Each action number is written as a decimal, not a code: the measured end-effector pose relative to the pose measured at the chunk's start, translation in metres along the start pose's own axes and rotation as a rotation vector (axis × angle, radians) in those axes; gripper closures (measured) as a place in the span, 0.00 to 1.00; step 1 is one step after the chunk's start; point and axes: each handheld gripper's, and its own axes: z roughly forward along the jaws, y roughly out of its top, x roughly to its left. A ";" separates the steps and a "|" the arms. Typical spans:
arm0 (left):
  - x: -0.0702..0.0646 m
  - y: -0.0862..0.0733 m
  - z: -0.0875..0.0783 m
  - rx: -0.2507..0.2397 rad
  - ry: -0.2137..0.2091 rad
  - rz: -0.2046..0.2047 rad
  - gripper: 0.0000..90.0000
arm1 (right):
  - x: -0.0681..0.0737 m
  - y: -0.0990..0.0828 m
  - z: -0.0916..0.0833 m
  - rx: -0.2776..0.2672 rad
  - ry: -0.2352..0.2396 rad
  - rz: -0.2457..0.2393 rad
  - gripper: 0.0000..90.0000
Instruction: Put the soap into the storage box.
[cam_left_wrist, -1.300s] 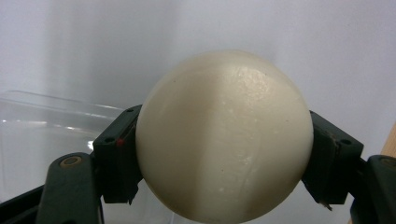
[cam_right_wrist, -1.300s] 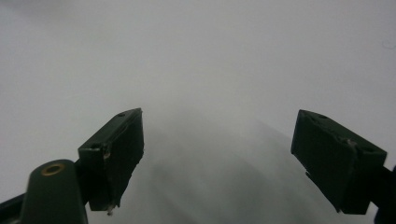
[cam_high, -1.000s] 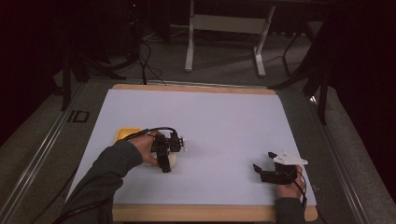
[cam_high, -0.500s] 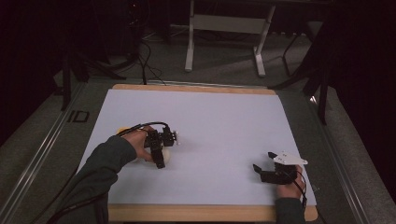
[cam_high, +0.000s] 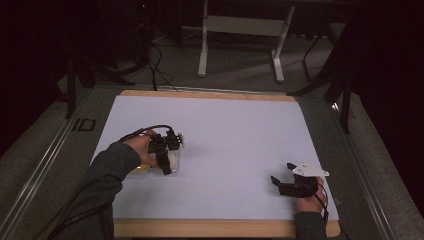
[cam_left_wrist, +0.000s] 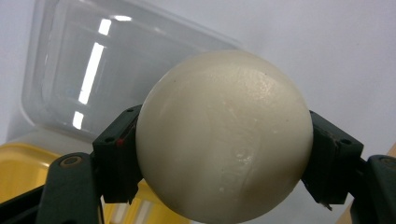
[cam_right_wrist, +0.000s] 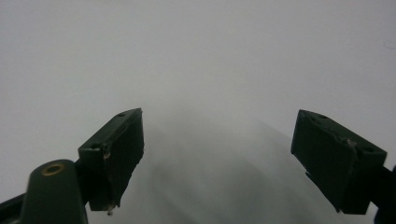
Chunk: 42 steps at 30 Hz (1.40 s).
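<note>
A cream-white egg-shaped ball (cam_left_wrist: 224, 135) sits clamped between the black jaws of my left gripper (cam_left_wrist: 225, 168). Behind it lies a clear plastic container (cam_left_wrist: 93, 70) with a yellow piece (cam_left_wrist: 18, 172) beside it. In the high view the left gripper (cam_high: 165, 156) hangs over that container (cam_high: 174, 164) at the sheet's left, and a strip of yellow (cam_high: 140, 169) shows under the hand. My right gripper (cam_high: 281, 183) rests at the front right of the sheet. Its jaws (cam_right_wrist: 224, 154) stand wide apart over bare white surface with nothing between them.
A white sheet (cam_high: 235, 130) covers a wooden board (cam_high: 210, 228) on the grey table. Cables (cam_high: 155, 55) and a metal stand (cam_high: 202, 45) sit on the dark floor beyond the far edge.
My left hand has moved left and slightly away with the ball, now covering most of the yellow piece. The right gripper has stayed still.
</note>
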 end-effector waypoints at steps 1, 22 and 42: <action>0.002 -0.001 0.000 0.002 -0.002 -0.004 0.29 | 0.000 0.000 0.000 0.000 0.000 -0.001 0.19; 0.026 -0.024 -0.004 0.019 -0.018 -0.128 0.29 | 0.000 0.000 0.000 -0.001 0.001 -0.003 0.19; 0.050 -0.042 -0.004 0.053 -0.031 -0.274 0.29 | 0.001 0.000 0.000 0.003 -0.001 -0.005 0.19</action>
